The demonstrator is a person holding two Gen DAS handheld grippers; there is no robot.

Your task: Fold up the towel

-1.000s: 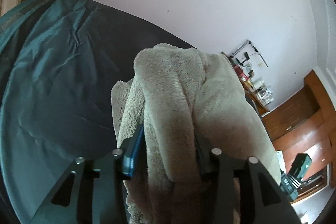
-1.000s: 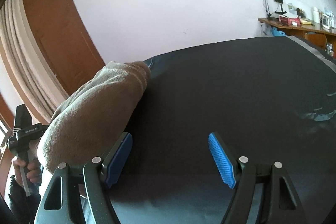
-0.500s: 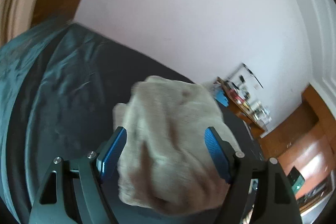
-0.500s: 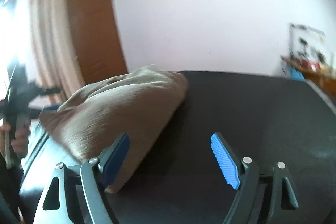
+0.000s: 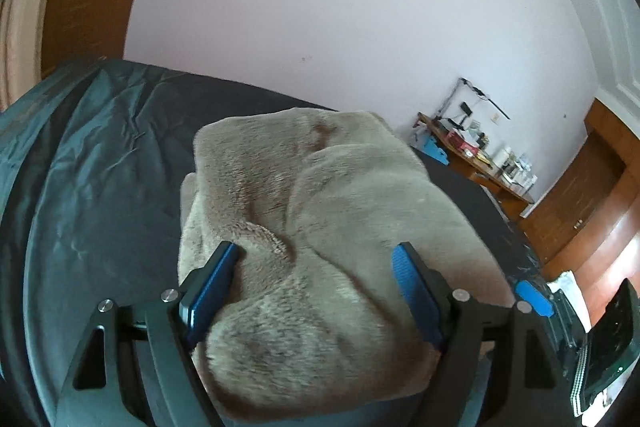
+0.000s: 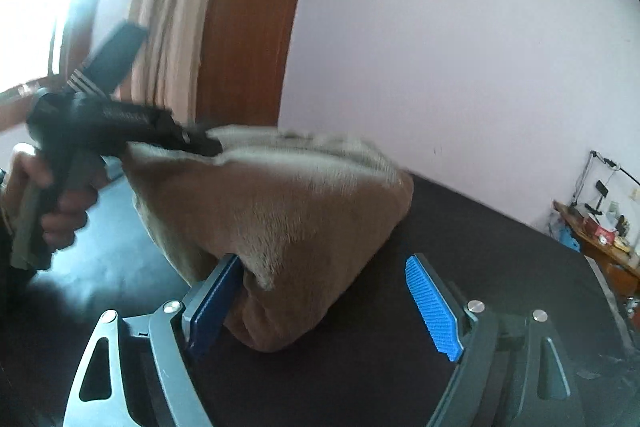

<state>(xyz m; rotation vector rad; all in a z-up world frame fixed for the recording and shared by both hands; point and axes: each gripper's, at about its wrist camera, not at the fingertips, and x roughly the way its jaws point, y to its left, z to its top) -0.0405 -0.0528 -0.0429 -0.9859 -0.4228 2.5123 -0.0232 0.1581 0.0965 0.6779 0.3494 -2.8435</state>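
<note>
Left wrist view: a dark sheet (image 5: 100, 187) is spread over the bed, and the beige towel (image 5: 320, 211) is seen lying on it as a thick folded bundle. The left gripper (image 5: 316, 291) is held over the near part of the towel. Its fingers (image 5: 210, 287) are spread wide and released; the plush lies between the blue pads, but it is not pinched. At the far right, a cluttered wooden worktop (image 5: 480, 163) is seen against the wall.

In the right wrist view, at the left, a hand (image 6: 48, 203) is seen around the handle of the left gripper, whose tip lies on top of the towel (image 6: 288, 227). The right gripper (image 6: 324, 303) is placed at the near corner of the bundle, and its jaws are opening. The left finger is just beside the towel, and the right finger stands apart from it over the dark sheet (image 6: 480, 247). Nothing is grasped.
</note>
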